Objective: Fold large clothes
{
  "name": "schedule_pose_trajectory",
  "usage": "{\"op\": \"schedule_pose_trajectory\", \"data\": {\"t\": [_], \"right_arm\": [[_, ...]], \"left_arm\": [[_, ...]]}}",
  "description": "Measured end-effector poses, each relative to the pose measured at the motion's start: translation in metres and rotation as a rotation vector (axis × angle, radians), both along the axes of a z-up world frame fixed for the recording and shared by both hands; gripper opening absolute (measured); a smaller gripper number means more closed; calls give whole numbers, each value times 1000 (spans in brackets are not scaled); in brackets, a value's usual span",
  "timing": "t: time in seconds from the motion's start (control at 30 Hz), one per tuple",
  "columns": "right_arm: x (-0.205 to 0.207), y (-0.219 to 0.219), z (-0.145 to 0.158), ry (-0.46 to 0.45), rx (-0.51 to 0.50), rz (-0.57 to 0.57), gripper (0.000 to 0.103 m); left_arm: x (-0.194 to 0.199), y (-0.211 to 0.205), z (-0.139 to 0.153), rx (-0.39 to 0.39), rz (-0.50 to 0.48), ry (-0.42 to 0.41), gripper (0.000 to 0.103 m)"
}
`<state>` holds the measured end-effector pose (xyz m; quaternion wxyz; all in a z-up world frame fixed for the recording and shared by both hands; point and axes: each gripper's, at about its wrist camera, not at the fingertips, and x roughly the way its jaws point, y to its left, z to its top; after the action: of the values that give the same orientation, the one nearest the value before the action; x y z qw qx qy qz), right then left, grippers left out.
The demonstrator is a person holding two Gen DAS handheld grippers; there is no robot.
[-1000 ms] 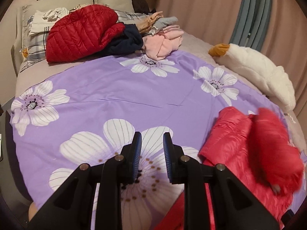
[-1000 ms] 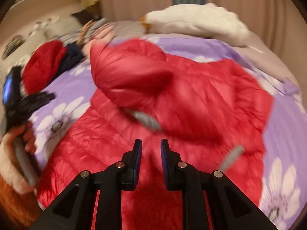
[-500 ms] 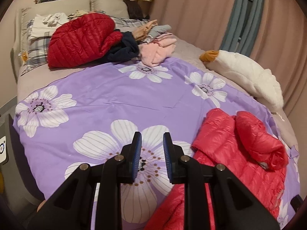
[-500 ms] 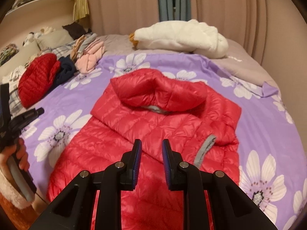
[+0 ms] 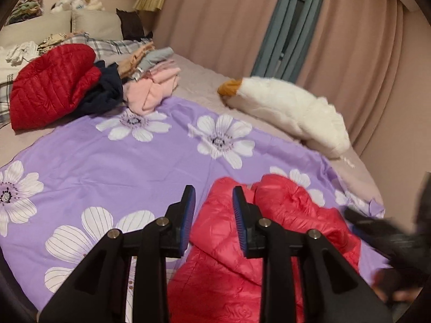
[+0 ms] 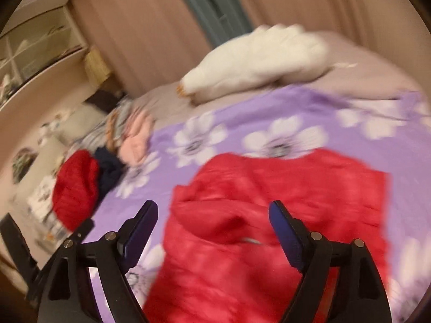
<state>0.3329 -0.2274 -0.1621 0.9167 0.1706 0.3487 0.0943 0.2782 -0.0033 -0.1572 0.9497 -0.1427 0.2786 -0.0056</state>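
- A bright red puffer jacket lies spread on the purple flowered bedspread, toward the near right part of the bed, its hood bunched up at the top.
- The left gripper hangs above the jacket's left edge; its jaws stand a little apart with nothing between them, the blue pads facing each other.
- The right gripper is over the jacket's upper part, jaws spread wide and empty. That view is smeared with blur, so the fine detail of the fabric is lost.
- From the left wrist view, the right gripper shows only as a dark blurred shape at the right edge.
- At the far left corner of the bed sits a heap of clothes: a darker red quilted jacket, a navy garment against it, and pink clothing beside that.
- A white plush goose with an orange beak lies along the far right edge of the bed, in front of the pink curtains.
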Motion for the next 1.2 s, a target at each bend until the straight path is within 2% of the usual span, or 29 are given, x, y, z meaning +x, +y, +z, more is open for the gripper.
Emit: {"op": "schedule_pose_trajectory", "data": {"t": [0.03,0.1,0.17,0.2,0.23,0.27,0.3,0.33,0.4,0.5,0.6,0.67,0.8,0.9,0.97,1.03,1.1,1.2], "right_arm": [[12,8,-15,45,-33,5,84],[32,15,-56,144,-96,-53,84],[35,11,-80,133,-113,-124,83],[33,9,-87,110,-108,-165,74],[31,6,-90,113,-105,-196,55],[30,3,-93,122,-88,-240,45],[28,-1,-93,127,-62,-264,31],[26,-6,-90,125,-32,-271,23],[20,-11,-81,123,16,-268,17],[-7,-8,-57,50,45,-229,15],[-31,0,-35,-14,29,-196,15],[-50,6,-27,-26,8,-172,15],[-69,17,-45,24,-57,-154,15],[-68,18,-80,147,-119,-191,15],[-70,16,-93,196,-89,-189,20],[-72,11,-102,258,-19,-171,39],[-78,4,-103,305,7,-158,40],[-93,-2,-87,277,-52,-170,40]], "left_arm": [[3,0,-7,20,9,19,28],[6,4,-15,35,29,43,28],[9,10,-23,38,52,63,28],[9,14,-26,34,65,69,28],[9,16,-28,26,74,74,28],[9,18,-29,21,75,80,28],[8,19,-30,14,70,87,28],[6,19,-30,11,67,92,28],[-1,18,-27,18,63,84,28],[-12,17,-20,31,67,52,28],[-23,18,-9,23,60,26,28],[-28,20,-6,9,65,19,28],[-39,16,-3,1,56,14,28],[-42,10,-6,15,30,32,28],[-45,7,-8,21,11,37,29],[-46,6,-9,38,11,37,31],[-46,7,-8,36,5,35,32],[-43,8,-4,24,-7,26,33]]}}
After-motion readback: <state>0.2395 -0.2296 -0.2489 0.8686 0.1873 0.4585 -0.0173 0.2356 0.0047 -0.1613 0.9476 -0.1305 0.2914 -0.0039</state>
